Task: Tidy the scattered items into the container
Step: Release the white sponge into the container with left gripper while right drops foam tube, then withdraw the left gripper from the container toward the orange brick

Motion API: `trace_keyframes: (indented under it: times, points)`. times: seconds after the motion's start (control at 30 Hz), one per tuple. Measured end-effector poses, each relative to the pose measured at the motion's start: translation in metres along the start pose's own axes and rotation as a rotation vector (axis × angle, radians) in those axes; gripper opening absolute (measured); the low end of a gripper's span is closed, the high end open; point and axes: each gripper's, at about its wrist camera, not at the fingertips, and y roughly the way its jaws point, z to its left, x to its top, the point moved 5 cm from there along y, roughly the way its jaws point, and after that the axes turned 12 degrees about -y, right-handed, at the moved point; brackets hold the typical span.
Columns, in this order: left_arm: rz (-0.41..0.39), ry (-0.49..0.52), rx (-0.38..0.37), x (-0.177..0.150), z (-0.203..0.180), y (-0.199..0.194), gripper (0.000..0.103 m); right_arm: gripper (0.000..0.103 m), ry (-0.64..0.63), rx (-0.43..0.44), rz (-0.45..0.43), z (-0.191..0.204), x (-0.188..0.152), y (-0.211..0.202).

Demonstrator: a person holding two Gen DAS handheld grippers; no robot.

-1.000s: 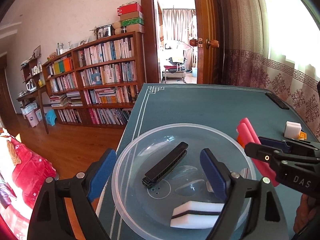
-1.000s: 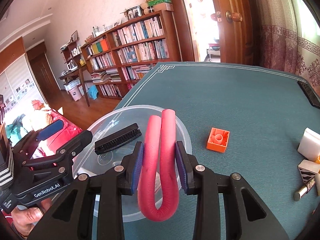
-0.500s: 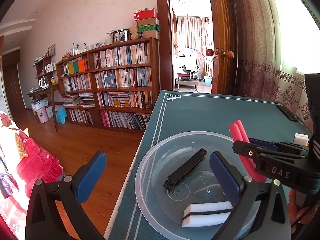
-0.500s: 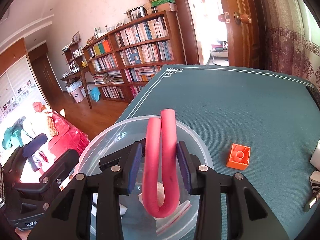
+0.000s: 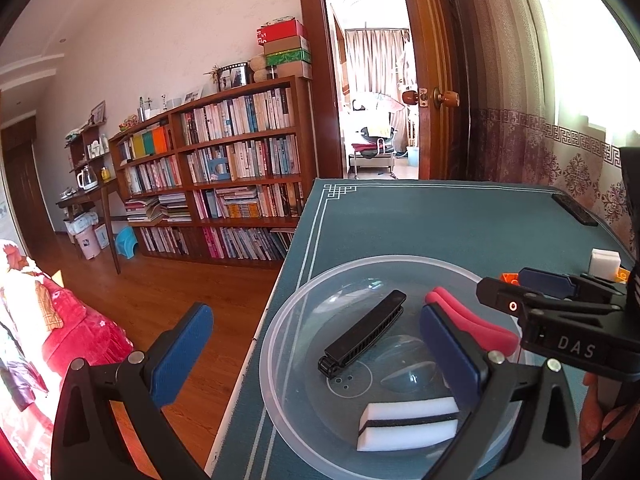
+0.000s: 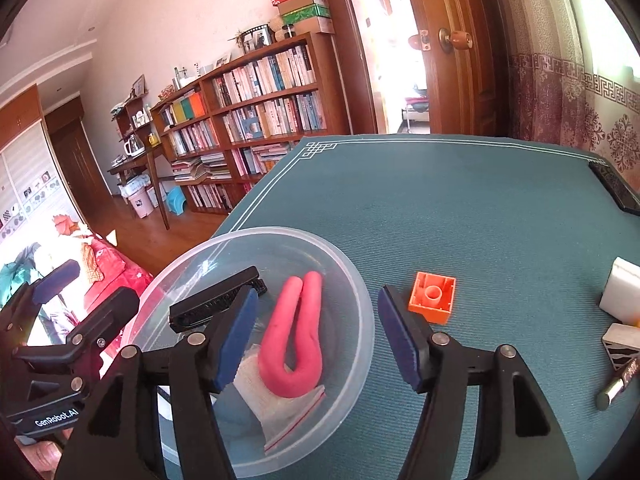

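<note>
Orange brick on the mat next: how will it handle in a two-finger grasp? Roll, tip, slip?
The orange brick is boxy with flat sides, so it probably won't roll and should sit square between the right gripper pads. It lies hollow side up and looks like thin hard plastic: likely light and stiff, perhaps a little slick on the woven mat.

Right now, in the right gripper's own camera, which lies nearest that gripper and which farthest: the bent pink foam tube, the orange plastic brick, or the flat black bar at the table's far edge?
1. Bent pink foam tube: in the clear plastic bowl, just ahead of the open right gripper.
2. Orange plastic brick: on the green cloth, ahead and right.
3. Flat black bar: far right edge.
</note>
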Motion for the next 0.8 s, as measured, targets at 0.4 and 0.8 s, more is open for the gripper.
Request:
trace_keyframes:
  times: [0.4,0.8]
  points:
    - [0.000,0.063,0.003,-0.007,-0.021,-0.004,0.103,0.066,0.026,-0.081,-0.026,-0.029,-0.021,-0.027]
    - [-0.006,0.116,0.010,-0.011,-0.038,-0.008,0.103,0.066,0.011,-0.148,-0.017,-0.054,-0.040,-0.052]
